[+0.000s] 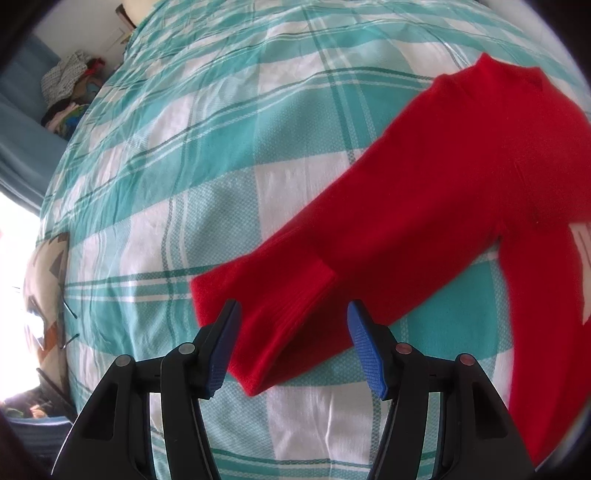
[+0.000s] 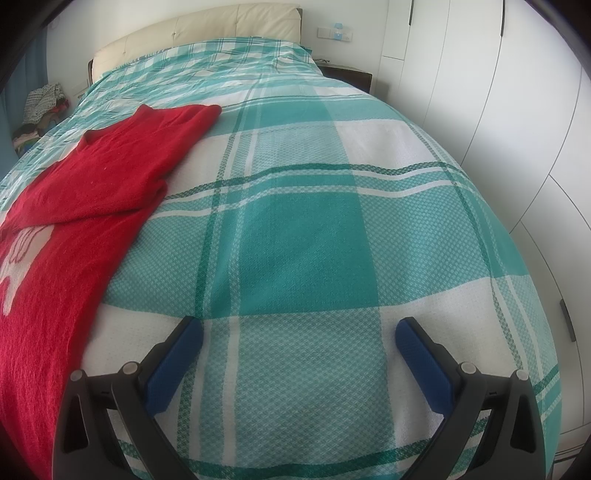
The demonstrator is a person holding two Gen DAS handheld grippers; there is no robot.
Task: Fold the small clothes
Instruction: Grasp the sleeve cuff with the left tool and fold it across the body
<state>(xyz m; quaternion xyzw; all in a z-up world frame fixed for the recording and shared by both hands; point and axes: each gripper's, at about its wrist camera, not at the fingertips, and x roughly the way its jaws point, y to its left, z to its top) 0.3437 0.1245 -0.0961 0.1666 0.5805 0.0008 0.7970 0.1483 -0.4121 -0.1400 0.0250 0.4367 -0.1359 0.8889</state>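
A red sweater (image 2: pixel 92 177) is spread on the teal plaid bedspread (image 2: pixel 303 229), below the cream headboard (image 2: pixel 199 29). The left gripper (image 1: pixel 293 321) is held part open around the cuff, nothing gripped. The right gripper (image 2: pixel 299 332) is held wide open and empty.

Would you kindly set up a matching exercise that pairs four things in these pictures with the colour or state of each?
Column one:
1. sweater
2. bedspread
3. headboard
4. left gripper

Column two:
A. cream, padded
B. jaws apart over a sleeve cuff
C. red, lying flat
D. teal and white checks

Pairs: 1-C, 2-D, 3-A, 4-B.
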